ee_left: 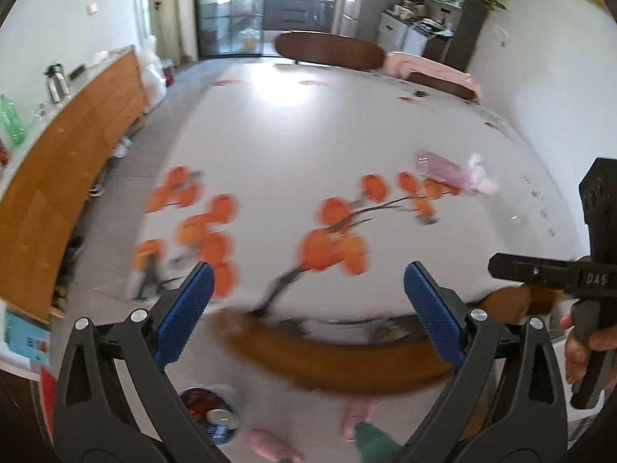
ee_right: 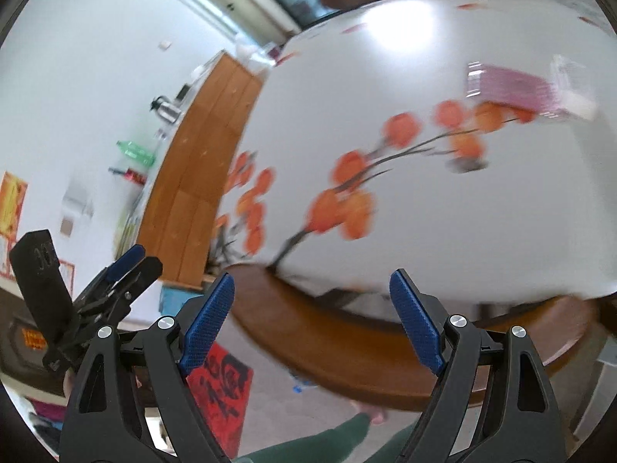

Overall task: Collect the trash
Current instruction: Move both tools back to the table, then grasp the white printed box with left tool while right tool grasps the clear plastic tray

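Note:
A pink packet (ee_left: 443, 171) and a crumpled white tissue (ee_left: 482, 177) lie on the right part of a table (ee_left: 293, 127) covered in a white cloth with an orange fruit print. In the right wrist view the pink packet (ee_right: 509, 87) and the tissue (ee_right: 574, 96) are at the upper right. My left gripper (ee_left: 308, 270) is open and empty, above the table's near edge. My right gripper (ee_right: 312, 277) is also open and empty, well short of the packet. On the floor below, a small bin (ee_left: 212, 413) holds a can and red scraps. Both views are motion-blurred.
A brown chair back (ee_left: 339, 362) curves just below the table's near edge. A wooden sideboard (ee_left: 77, 162) with a green bottle (ee_left: 11, 119) runs along the left wall. A red paper (ee_right: 219, 386) lies on the floor. A person's slippered feet (ee_left: 270, 443) stand beside the bin.

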A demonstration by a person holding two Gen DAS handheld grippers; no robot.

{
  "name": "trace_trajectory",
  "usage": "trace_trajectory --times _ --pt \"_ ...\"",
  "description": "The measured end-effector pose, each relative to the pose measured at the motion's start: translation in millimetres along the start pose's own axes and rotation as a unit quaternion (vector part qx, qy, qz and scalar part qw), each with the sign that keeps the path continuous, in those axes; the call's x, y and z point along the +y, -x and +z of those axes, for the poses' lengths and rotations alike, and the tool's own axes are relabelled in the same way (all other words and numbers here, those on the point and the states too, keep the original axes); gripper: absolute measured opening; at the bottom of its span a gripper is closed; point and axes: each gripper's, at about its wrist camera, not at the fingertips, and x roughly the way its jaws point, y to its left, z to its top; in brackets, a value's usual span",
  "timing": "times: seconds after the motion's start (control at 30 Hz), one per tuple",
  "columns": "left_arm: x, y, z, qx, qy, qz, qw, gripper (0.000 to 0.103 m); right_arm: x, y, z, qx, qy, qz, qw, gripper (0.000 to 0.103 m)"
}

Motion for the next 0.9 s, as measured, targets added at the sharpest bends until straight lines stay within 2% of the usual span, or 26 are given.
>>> trace_trajectory --times 0.13,0.2,0.33,0.53,0.77,0.9 --pt "-65.2 -27.0 20.0 0.007 -0.021 -0.009 0.9997 0.096 -68.2 35.6 22.7 -0.009 -0.029 -0.014 0.999 0.082" --pt "-90.9 -38.7 26.9 0.01 -0.023 -0.025 0.9994 0.096 -95.9 49.2 30.7 -0.011 -0.038 -0.021 0.999 0.082" --pt "-137.3 -67.2 41.1 0.029 -0.046 -0.029 0.9981 0.096 -142.2 69.3 43.9 -0.02 -0.063 -0.034 0.997 0.082" --pt "-187.5 -107.0 67.7 0.052 -0.089 -0.057 0.993 0.096 -197.3 91.0 53.2 -0.047 -0.117 -0.046 0.991 0.082" --pt "-251.0 -157.4 102.1 0.066 -0.147 -0.093 0.9825 0.096 -259.1 118.9 62.4 -0.082 -0.19 -0.102 0.973 0.082" --pt "-287.7 -189.4 110.1 0.086 -0.184 -0.103 0.9738 0.096 -302.1 126.8 66.1 -0.09 -0.239 -0.114 0.96 0.082"
